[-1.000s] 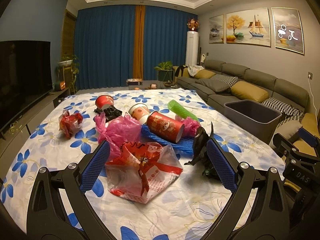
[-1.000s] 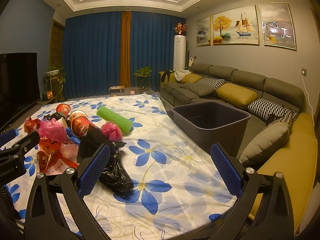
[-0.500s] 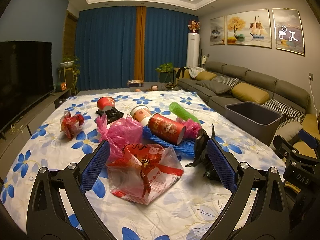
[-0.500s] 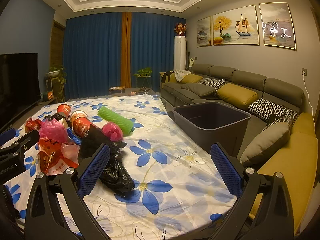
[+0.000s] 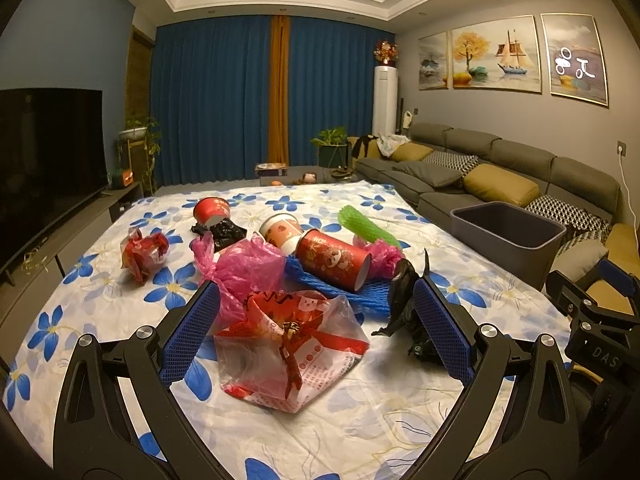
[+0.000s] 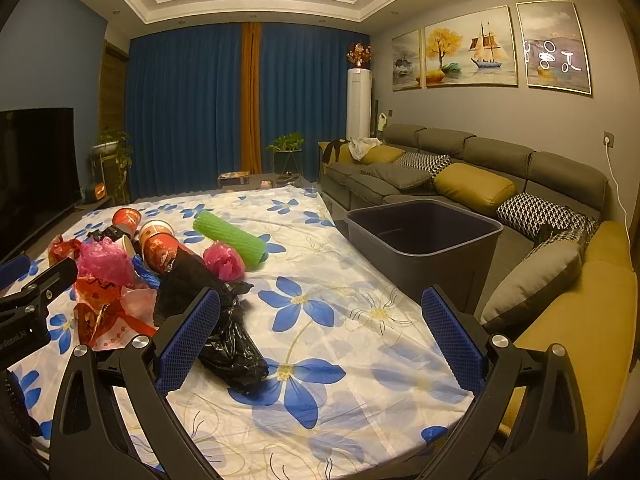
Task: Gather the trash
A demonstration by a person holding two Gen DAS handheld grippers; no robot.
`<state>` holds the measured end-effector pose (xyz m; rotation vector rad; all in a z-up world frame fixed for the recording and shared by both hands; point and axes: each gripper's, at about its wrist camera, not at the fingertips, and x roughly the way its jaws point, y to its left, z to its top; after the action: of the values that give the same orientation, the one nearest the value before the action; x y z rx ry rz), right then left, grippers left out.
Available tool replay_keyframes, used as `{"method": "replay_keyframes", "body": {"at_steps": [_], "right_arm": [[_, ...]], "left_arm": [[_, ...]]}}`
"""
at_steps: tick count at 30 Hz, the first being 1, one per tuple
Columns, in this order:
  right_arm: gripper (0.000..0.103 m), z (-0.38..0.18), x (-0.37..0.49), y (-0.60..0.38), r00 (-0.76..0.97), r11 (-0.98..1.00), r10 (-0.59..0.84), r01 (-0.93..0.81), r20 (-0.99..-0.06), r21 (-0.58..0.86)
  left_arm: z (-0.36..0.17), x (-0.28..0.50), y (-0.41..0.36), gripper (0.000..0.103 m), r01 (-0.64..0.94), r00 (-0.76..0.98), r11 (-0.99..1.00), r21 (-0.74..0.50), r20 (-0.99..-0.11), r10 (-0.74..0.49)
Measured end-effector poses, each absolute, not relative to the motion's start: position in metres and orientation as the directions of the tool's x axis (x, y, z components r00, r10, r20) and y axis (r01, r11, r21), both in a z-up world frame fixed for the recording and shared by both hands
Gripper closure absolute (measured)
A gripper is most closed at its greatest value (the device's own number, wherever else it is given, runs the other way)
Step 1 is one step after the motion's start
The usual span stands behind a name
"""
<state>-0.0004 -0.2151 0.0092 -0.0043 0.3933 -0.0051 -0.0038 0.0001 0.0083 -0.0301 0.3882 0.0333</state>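
Trash lies on a table with a white, blue-flowered cloth [image 5: 100,292]. A clear and red plastic bag [image 5: 292,344] lies between the open fingers of my left gripper [image 5: 316,336]. Behind it are a pink bag [image 5: 244,268], a red paper cup [image 5: 334,264] on blue foam net [image 5: 360,296], a green foam net [image 5: 366,228], more cups and a red wrapper [image 5: 144,252]. A black bag [image 6: 224,328] lies by the left finger of my open, empty right gripper [image 6: 320,344]. A dark grey bin [image 6: 424,236] stands beside the table on the right.
A grey sofa [image 6: 480,176] with yellow and patterned cushions runs along the right wall behind the bin. A TV [image 5: 44,160] on a low stand is on the left. Blue curtains and plants stand at the far end.
Both grippers have stayed open and almost still. The left view has shifted only slightly; the trash has not moved.
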Motion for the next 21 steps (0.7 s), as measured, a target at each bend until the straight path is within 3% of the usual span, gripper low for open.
{"method": "replay_keyframes", "body": {"at_steps": [14, 21], "right_arm": [[0.005, 0.0090, -0.0010, -0.2165, 0.925, 1.000, -0.005, 0.006, -0.380, 0.001], [0.005, 0.0067, 0.0008, -0.2180, 0.922, 1.000, 0.003, 0.003, -0.388, 0.015]], "left_arm": [[0.0046, -0.0017, -0.0041, 0.008, -0.028, 0.925, 1.000, -0.007, -0.380, 0.023], [0.0053, -0.0043, -0.0040, 0.008, -0.065, 0.939, 0.998, 0.015, -0.339, 0.066]]}}
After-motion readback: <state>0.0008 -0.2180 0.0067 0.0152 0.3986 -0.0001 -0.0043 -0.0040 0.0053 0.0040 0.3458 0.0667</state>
